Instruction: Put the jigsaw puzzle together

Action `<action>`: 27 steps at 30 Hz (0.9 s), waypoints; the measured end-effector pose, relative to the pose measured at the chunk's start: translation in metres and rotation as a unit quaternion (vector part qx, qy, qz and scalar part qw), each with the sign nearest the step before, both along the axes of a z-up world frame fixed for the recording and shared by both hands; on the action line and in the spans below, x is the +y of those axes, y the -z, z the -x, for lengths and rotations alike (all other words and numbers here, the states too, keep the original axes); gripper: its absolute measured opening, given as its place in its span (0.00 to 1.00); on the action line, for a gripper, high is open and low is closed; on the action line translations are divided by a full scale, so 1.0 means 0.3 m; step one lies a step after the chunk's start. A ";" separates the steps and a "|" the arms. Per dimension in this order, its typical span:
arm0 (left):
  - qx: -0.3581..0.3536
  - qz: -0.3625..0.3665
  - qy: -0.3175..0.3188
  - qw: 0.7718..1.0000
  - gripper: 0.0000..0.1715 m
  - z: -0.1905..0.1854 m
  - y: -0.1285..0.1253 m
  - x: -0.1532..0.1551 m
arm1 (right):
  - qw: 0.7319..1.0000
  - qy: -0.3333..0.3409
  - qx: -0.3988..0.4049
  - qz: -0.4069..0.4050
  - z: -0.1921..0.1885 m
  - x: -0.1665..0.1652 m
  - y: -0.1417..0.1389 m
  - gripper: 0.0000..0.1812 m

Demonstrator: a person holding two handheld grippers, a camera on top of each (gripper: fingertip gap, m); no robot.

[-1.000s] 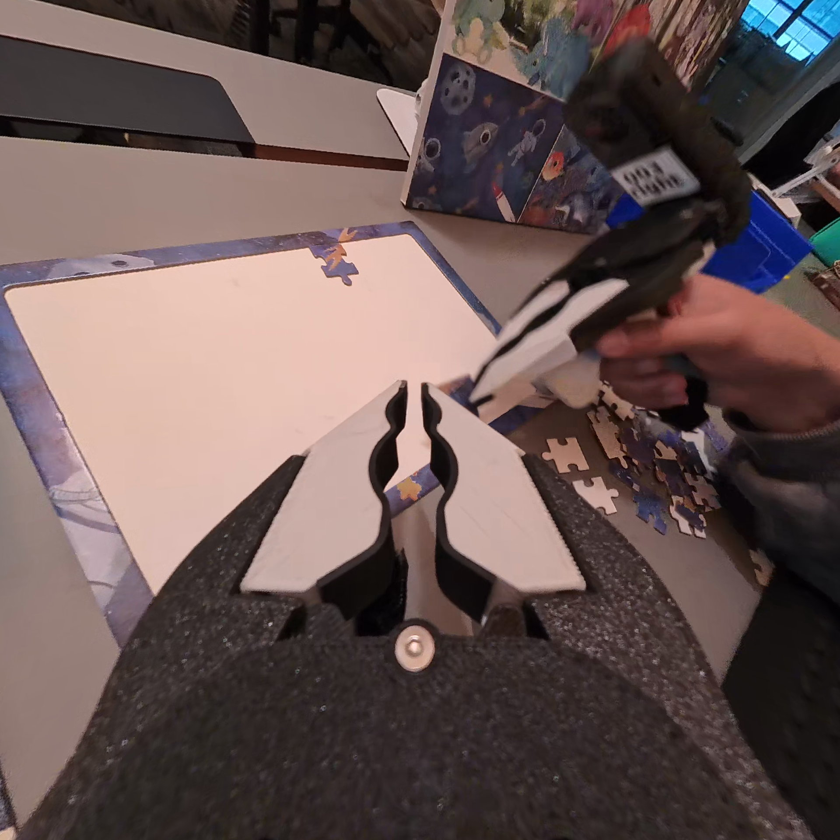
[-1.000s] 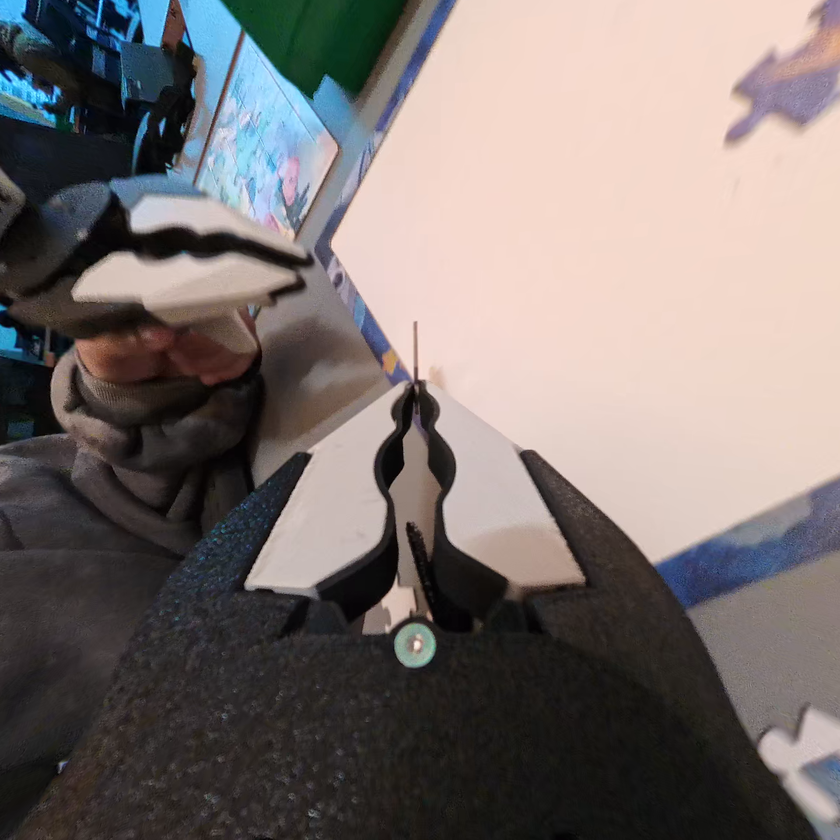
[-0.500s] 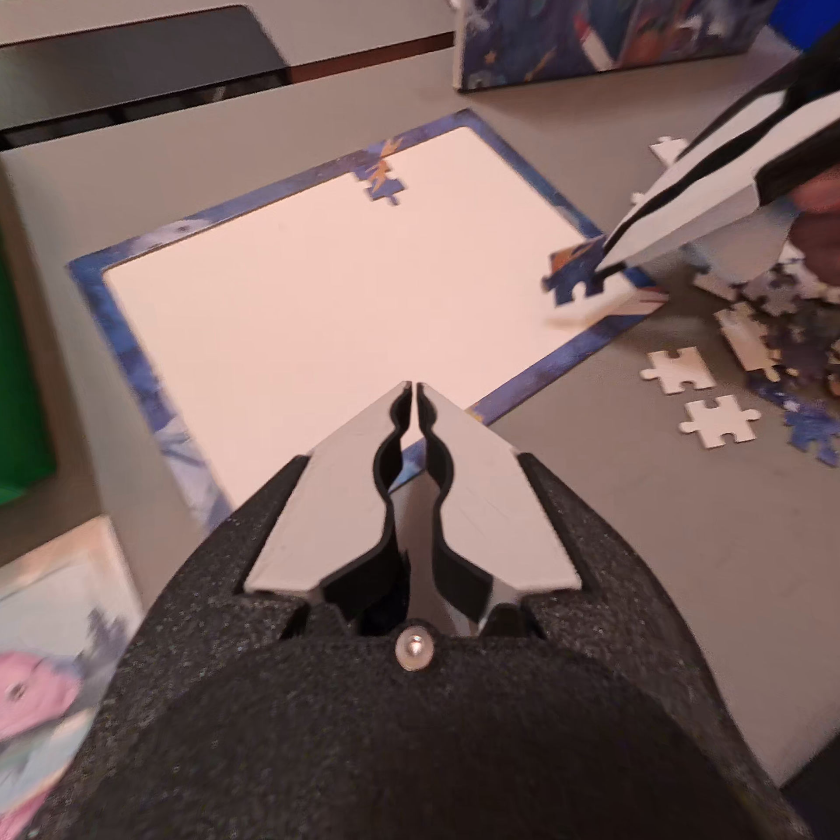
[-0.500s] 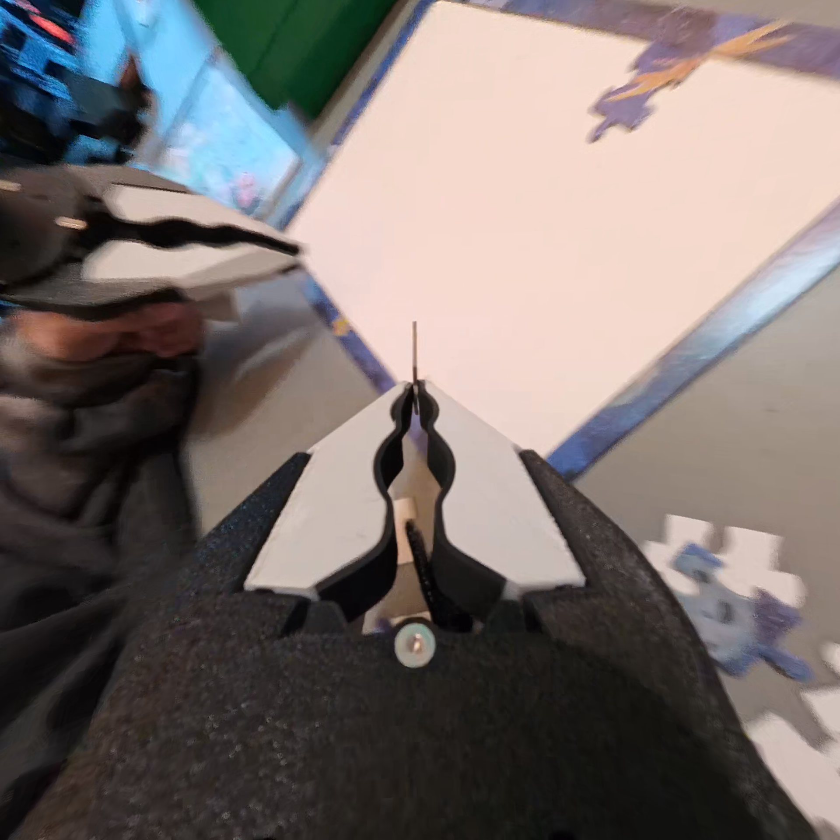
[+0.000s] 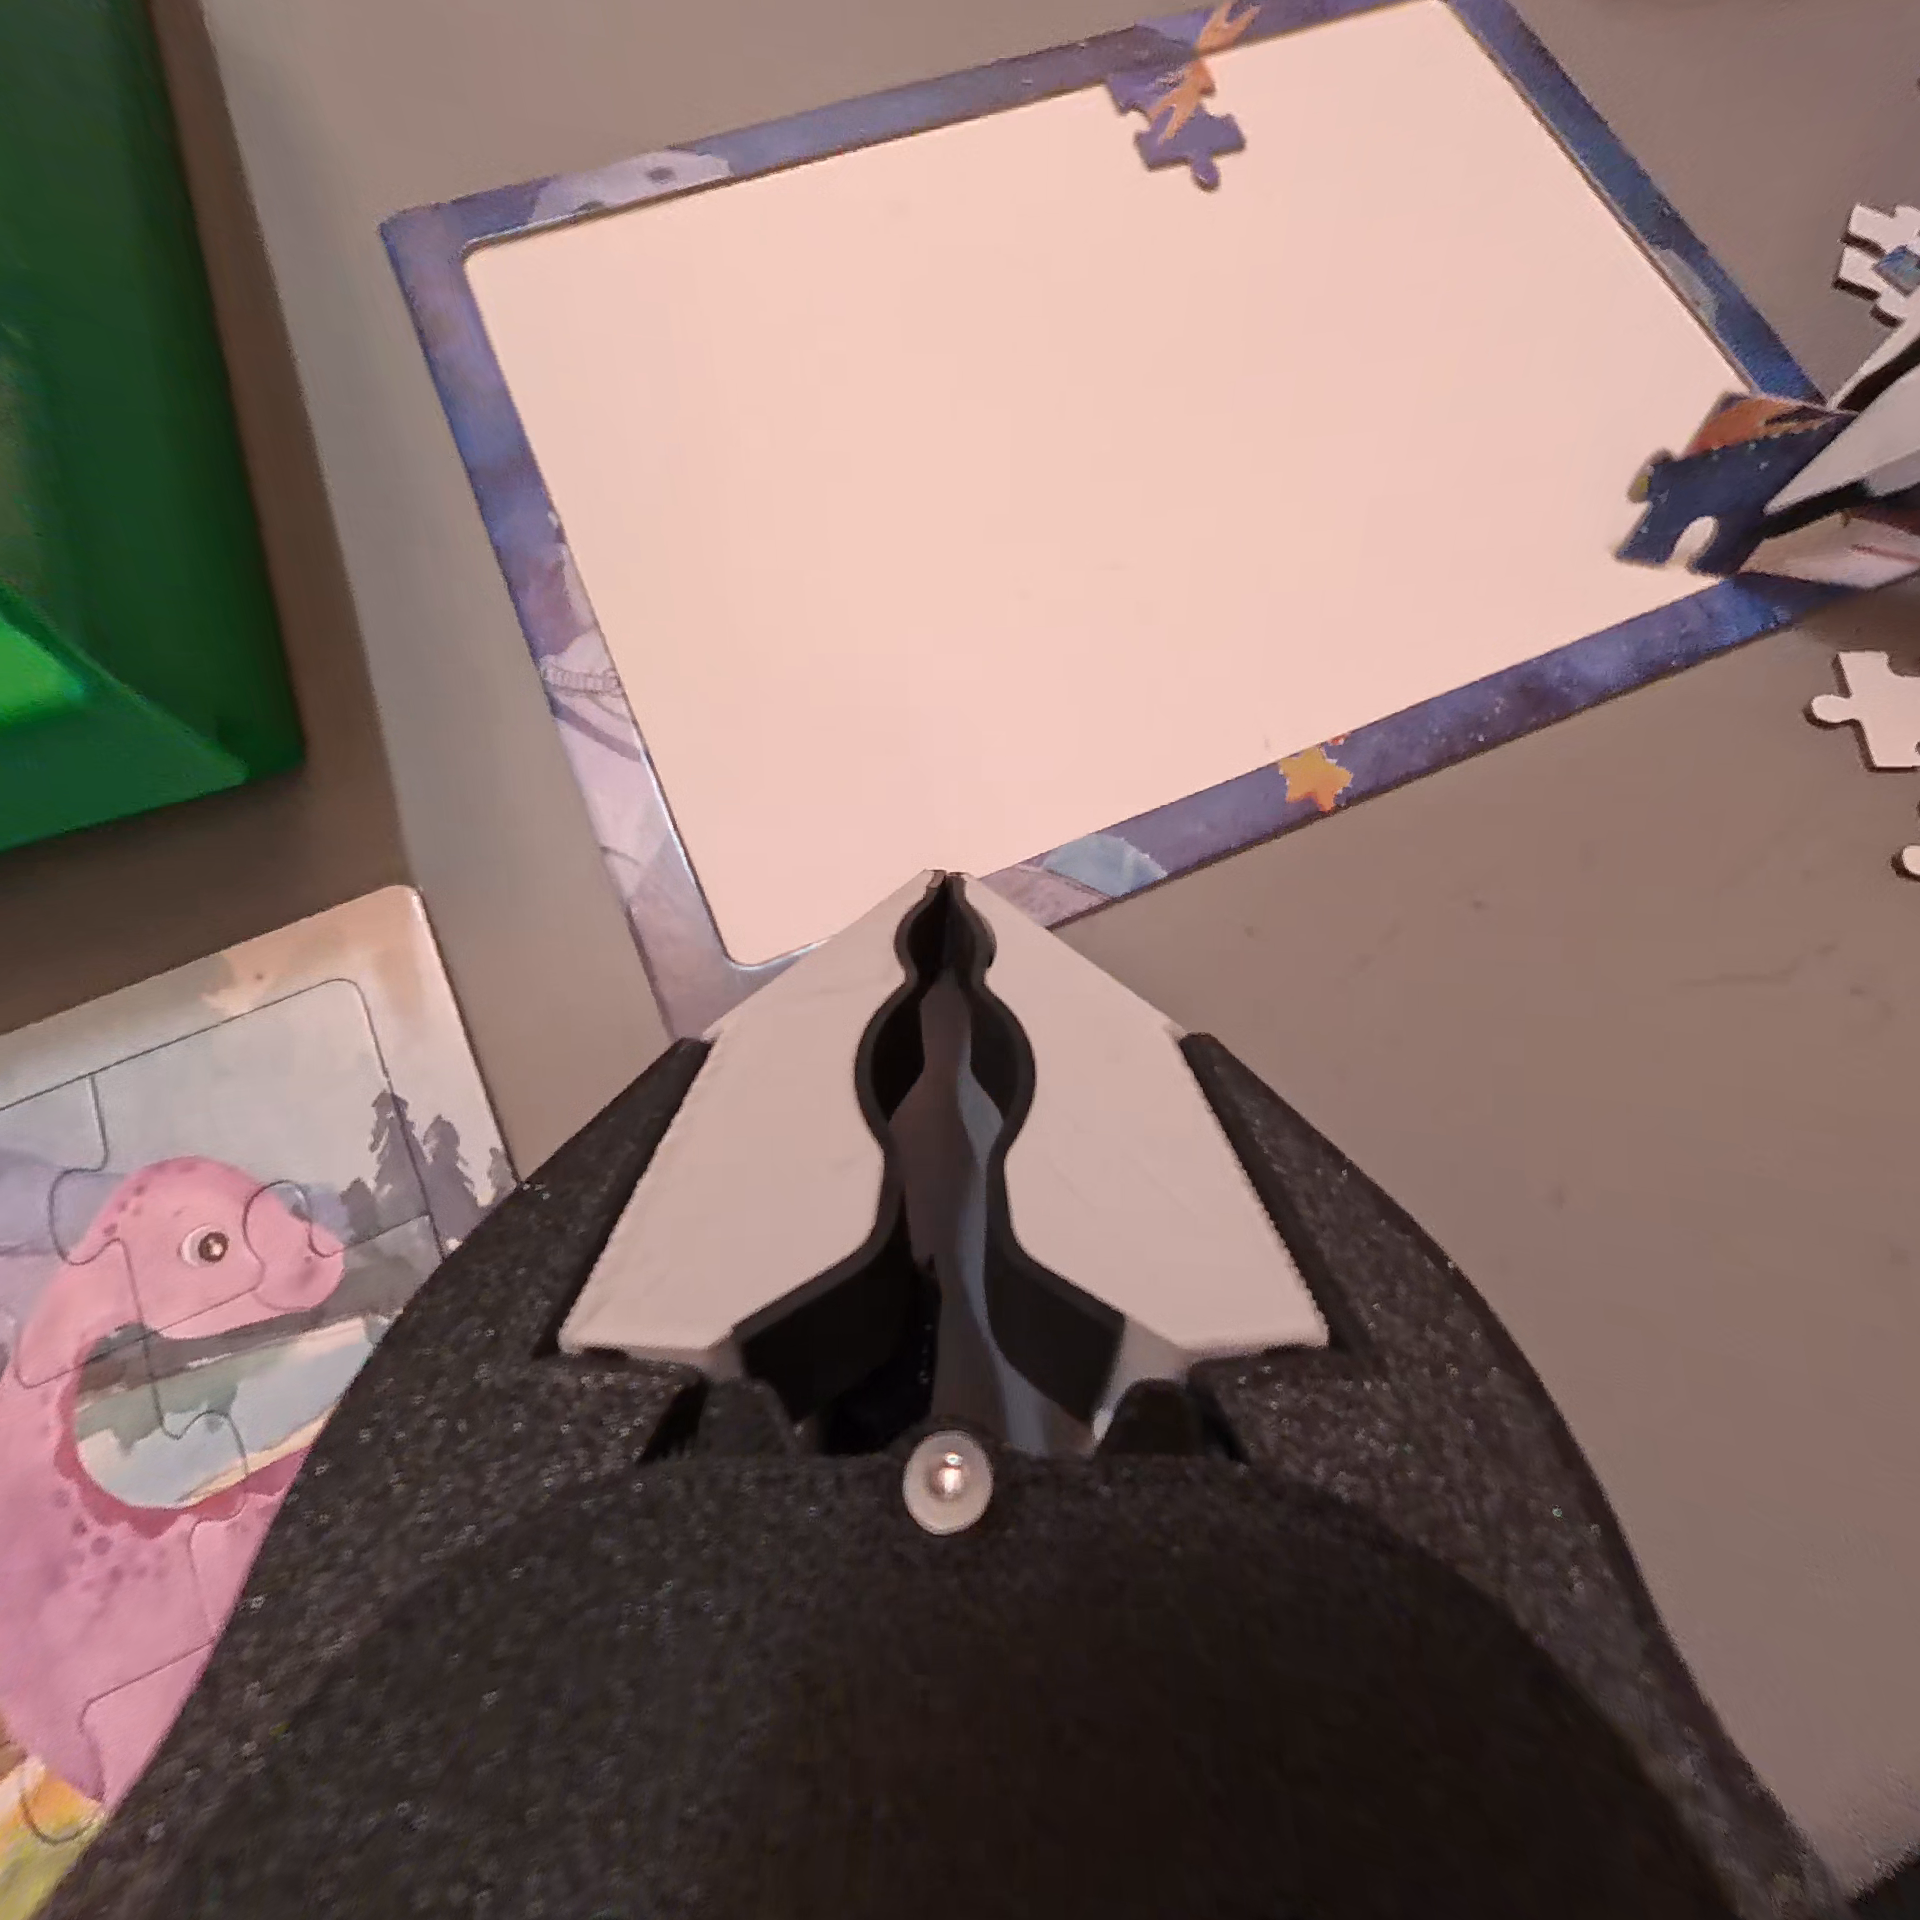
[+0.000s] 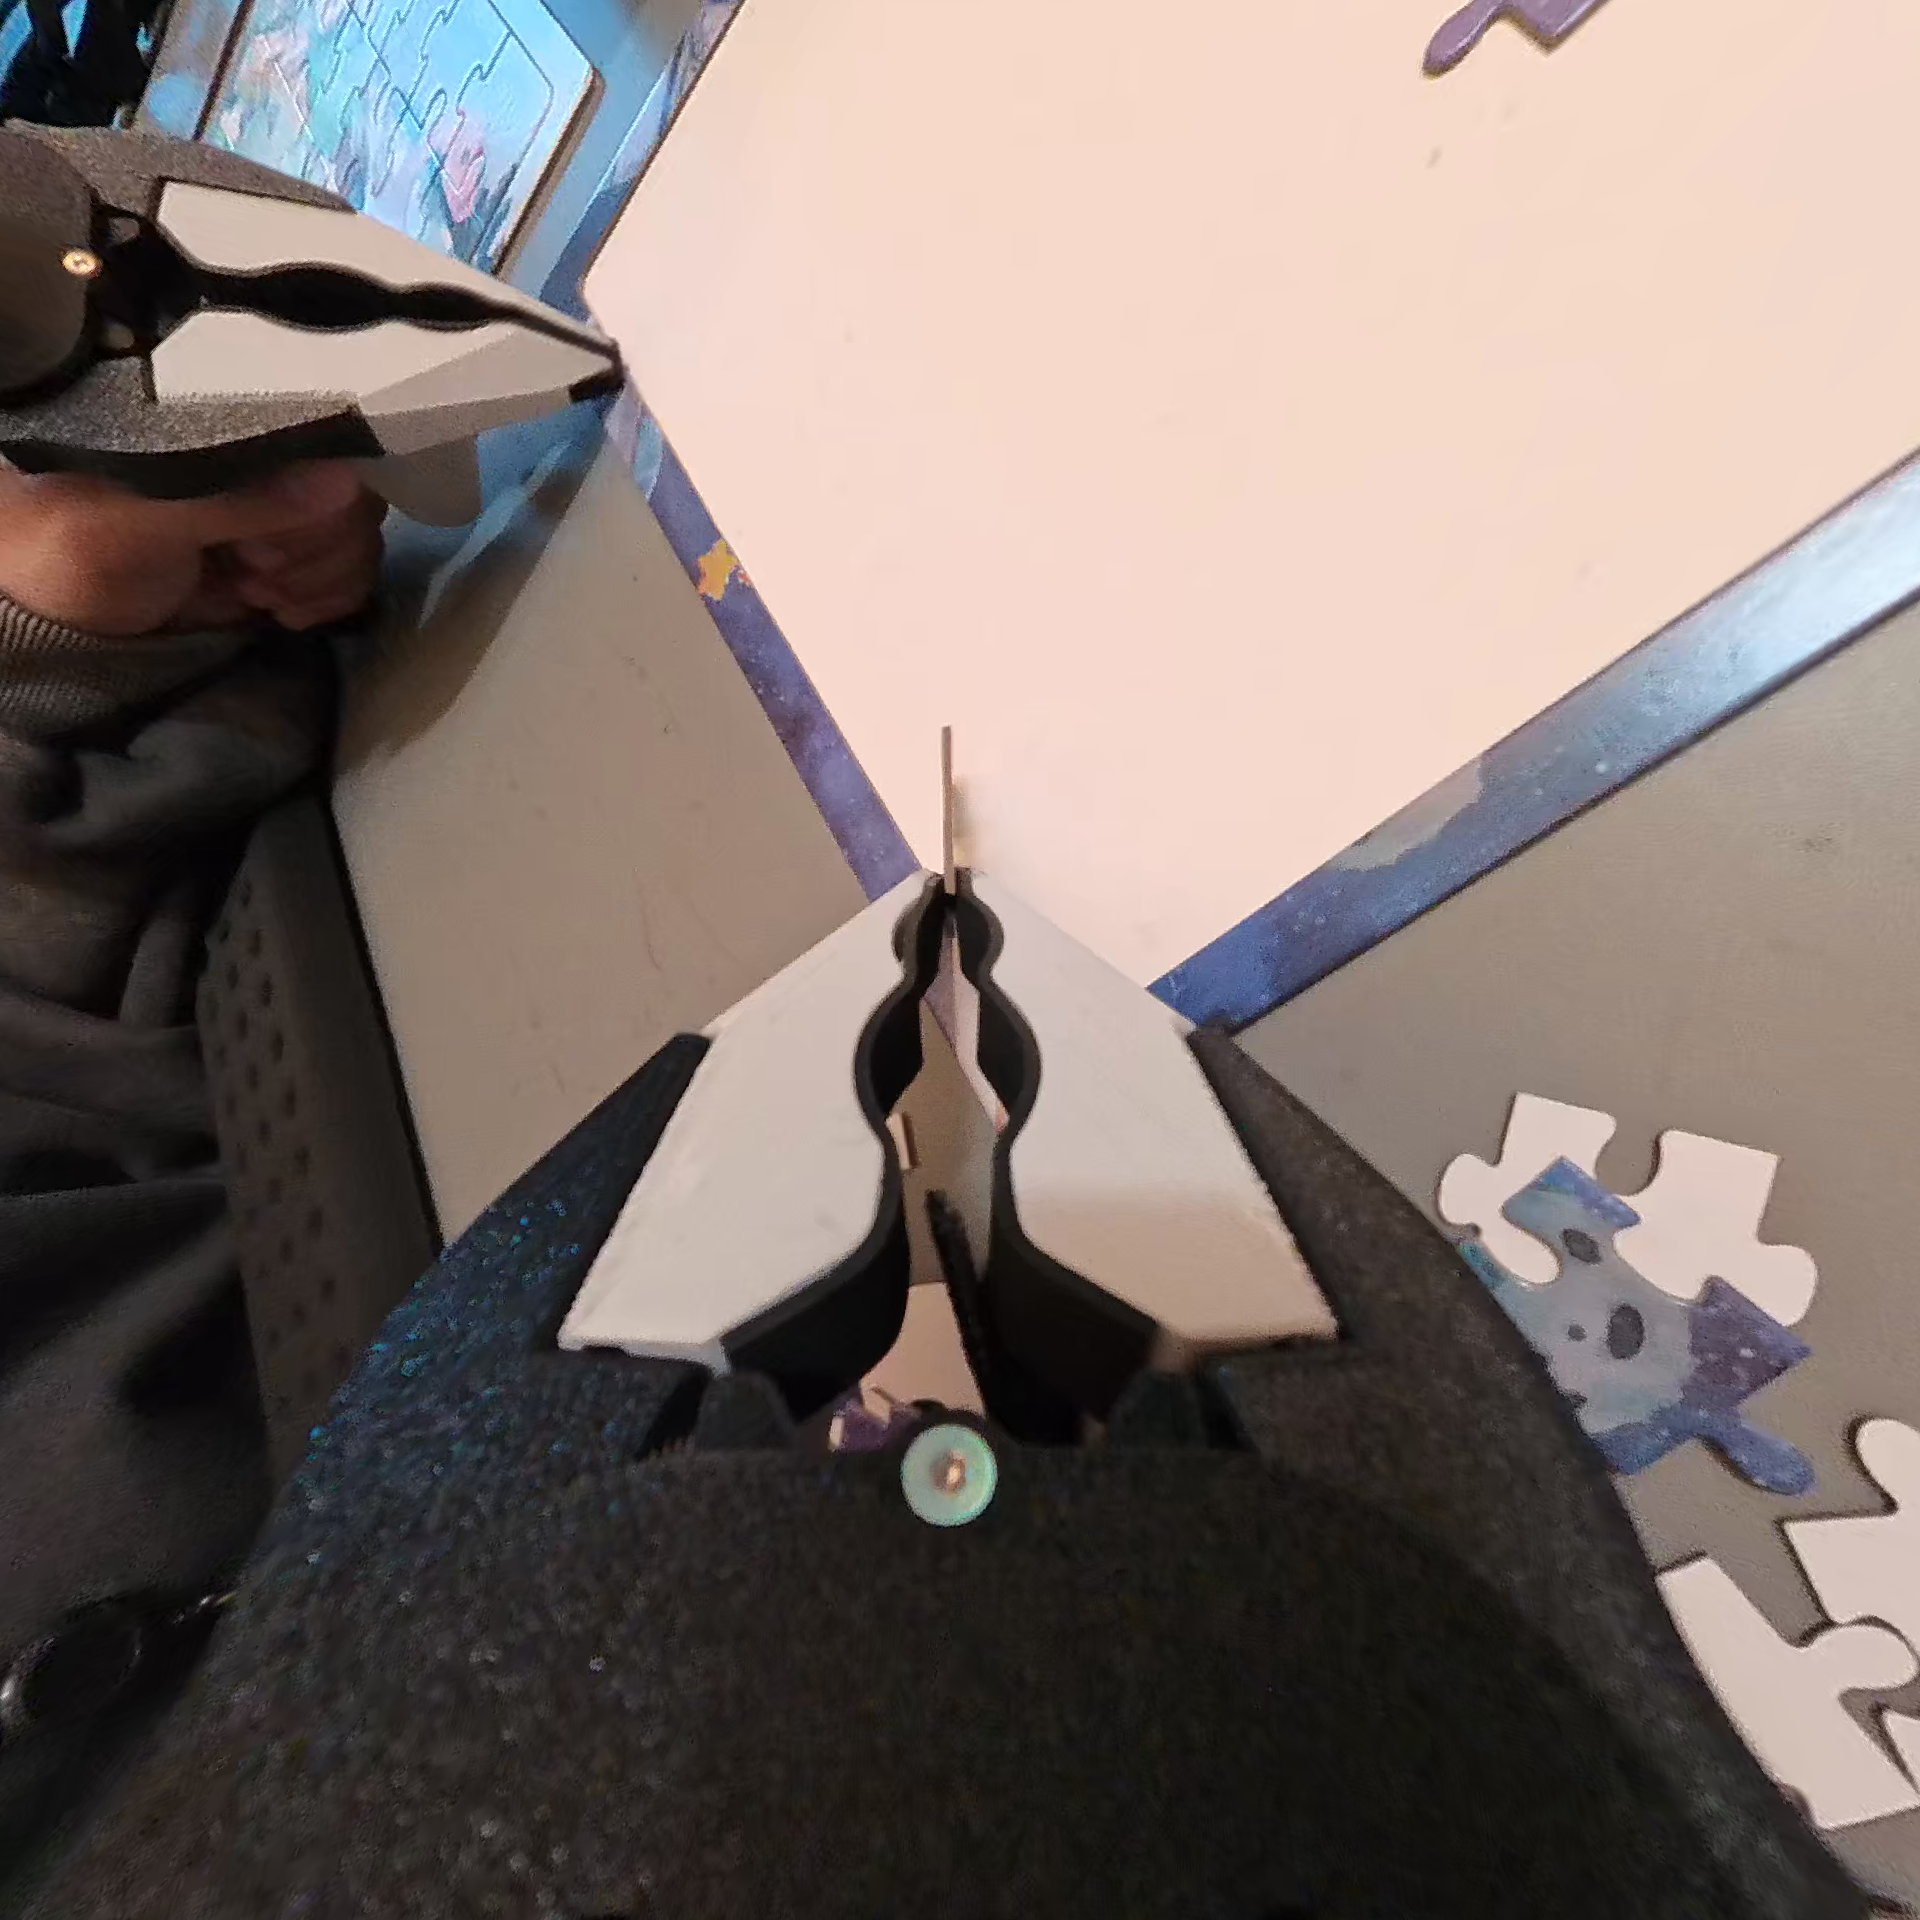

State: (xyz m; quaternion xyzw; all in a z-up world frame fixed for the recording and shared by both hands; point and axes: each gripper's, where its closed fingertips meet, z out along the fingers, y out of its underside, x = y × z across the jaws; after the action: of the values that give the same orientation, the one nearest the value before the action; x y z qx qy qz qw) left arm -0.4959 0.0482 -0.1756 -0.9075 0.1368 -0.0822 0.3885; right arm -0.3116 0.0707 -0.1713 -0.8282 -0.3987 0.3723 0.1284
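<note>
The puzzle frame [image 5: 497,436] has a blue border around a pale bare board. One piece [image 5: 1184,130] is fitted at its far edge. My left gripper [image 5: 948,883] is shut and empty, above the frame's near-left corner. My right gripper [image 6: 948,888] is shut on a dark blue puzzle piece [image 6: 948,800], seen edge-on there. In the left wrist view the right gripper [image 5: 1829,457] holds that piece [image 5: 1704,494] tilted over the frame's near-right corner. The left gripper [image 6: 608,369] also shows in the right wrist view, upper left. The frame's border [image 6: 1558,753] runs past on the right.
Loose pieces lie on the grey table right of the frame [image 5: 1870,717], some face down [image 6: 1621,1288]. A green box [image 5: 104,520] stands left of the frame. A finished dinosaur puzzle [image 5: 208,1247] lies at the near left. A person's sleeve [image 6: 125,831] is at the left. Left tips to right tips: about 20 cm.
My left gripper has drawn back toward the frame's near-left corner and closed fully. My right gripper has carried the piece down to the frame's near-right corner.
</note>
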 end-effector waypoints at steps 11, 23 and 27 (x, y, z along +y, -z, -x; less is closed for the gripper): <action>-0.088 -0.066 0.102 0.989 0.14 -0.237 -0.157 -0.029 | 0.987 -0.035 0.140 0.075 0.097 -0.074 -0.135 0.01; -0.126 -0.110 0.123 0.978 0.14 -0.399 -0.242 -0.037 | 0.949 -0.027 0.260 0.174 0.181 -0.120 -0.253 0.01; -0.179 -0.096 0.110 0.973 0.08 -0.382 -0.248 -0.033 | 0.954 -0.043 0.252 0.157 0.193 -0.141 -0.253 0.01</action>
State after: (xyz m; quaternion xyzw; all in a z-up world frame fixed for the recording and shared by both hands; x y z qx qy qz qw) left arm -0.3814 0.0383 -0.1012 -0.8157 0.1714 -0.2721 0.4808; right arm -0.3695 0.0282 -0.0954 -0.6992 -0.3248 0.6322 0.0768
